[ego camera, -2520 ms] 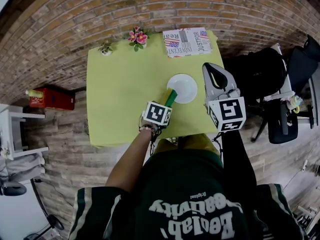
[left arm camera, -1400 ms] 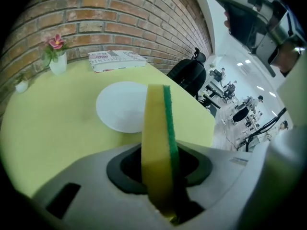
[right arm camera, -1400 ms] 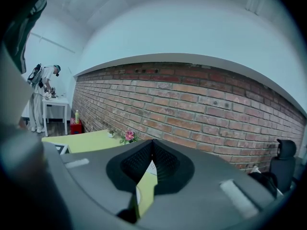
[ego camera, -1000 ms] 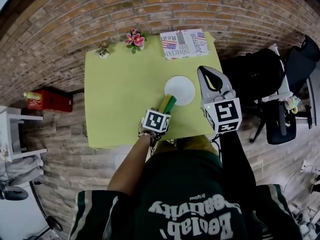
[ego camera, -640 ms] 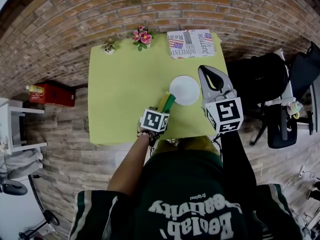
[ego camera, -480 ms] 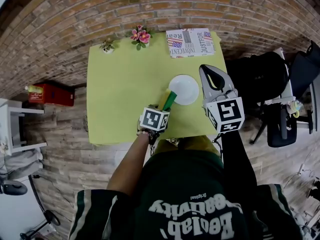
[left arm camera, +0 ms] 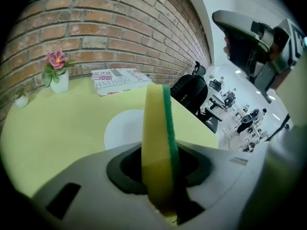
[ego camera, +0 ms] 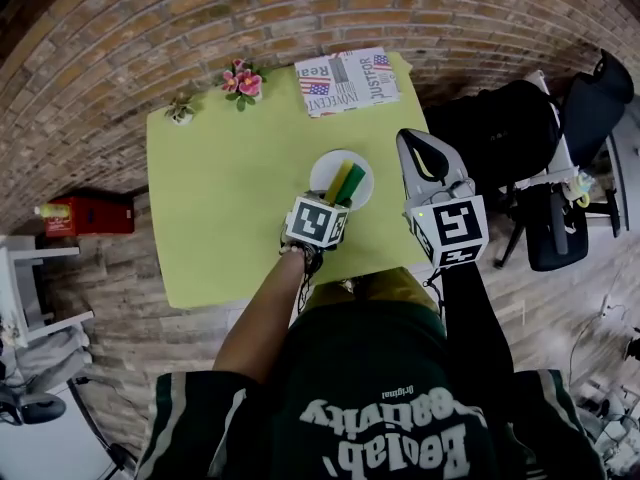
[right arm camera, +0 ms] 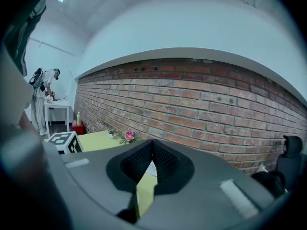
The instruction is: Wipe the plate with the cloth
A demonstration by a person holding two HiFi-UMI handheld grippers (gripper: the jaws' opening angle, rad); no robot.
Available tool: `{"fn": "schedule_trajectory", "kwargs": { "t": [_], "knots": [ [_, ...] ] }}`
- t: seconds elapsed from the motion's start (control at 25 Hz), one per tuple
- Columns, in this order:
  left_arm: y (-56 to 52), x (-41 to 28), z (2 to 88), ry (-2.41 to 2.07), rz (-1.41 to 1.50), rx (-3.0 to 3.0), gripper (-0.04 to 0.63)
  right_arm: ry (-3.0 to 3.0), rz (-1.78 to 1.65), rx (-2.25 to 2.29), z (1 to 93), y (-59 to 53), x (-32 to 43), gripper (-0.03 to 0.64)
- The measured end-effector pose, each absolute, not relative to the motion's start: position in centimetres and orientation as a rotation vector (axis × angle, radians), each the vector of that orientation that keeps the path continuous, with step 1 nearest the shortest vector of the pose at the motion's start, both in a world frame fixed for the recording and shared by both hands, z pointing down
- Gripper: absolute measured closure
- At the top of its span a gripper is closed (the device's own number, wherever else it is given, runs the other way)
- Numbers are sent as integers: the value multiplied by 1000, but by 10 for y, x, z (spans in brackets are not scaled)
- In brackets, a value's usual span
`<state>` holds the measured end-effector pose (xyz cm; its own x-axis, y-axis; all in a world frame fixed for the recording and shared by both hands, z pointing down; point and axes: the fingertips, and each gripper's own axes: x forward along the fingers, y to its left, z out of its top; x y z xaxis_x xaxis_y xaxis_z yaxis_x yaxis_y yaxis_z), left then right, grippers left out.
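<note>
The white plate [ego camera: 325, 171] lies on the yellow-green table [ego camera: 230, 198], also visible in the left gripper view as the plate [left arm camera: 120, 128]. My left gripper [ego camera: 337, 197] is shut on a yellow sponge with a green scouring side [ego camera: 347, 182], whose far end is over the plate. Up close, the sponge [left arm camera: 158, 138] stands on edge between the left gripper's [left arm camera: 160, 171] jaws. I cannot tell whether it touches the plate. My right gripper [ego camera: 413, 138] is held above the table's right edge, shut and empty; its jaws [right arm camera: 152, 150] meet in a point.
A folded newspaper [ego camera: 347, 80] lies at the table's far right corner. A pink flower pot [ego camera: 243, 81] and a small plant [ego camera: 181, 108] stand along the far edge by the brick wall. Black chairs [ego camera: 505, 133] are to the right, a red box [ego camera: 88, 215] on the floor left.
The left gripper has carried the sponge forward, from the plate's near-left rim to over the plate's middle. The right gripper has stayed shut beside the plate.
</note>
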<state>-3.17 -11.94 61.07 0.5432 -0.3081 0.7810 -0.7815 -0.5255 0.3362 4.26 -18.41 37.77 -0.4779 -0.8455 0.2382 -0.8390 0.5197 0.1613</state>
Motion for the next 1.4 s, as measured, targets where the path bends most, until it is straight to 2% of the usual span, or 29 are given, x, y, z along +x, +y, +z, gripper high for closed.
{"fn": "schedule_trajectory", "kwargs": {
  "t": [0.32, 0.56, 0.92, 1.4],
  "knots": [
    [-144, 16, 621, -799, 927, 2107, 456, -2403, -4, 1474, 388, -189, 79, 603],
    [-150, 27, 636, -783, 968, 2057, 456, -2372, 15, 1486, 394, -194, 91, 603],
    [-154, 16, 643, -810, 930, 2007, 456, -2388, 11, 1459, 398, -203, 84, 603],
    [-160, -40, 644, -943, 846, 1898, 456, -2462, -10, 1353, 399, -215, 46, 603]
  ]
}}
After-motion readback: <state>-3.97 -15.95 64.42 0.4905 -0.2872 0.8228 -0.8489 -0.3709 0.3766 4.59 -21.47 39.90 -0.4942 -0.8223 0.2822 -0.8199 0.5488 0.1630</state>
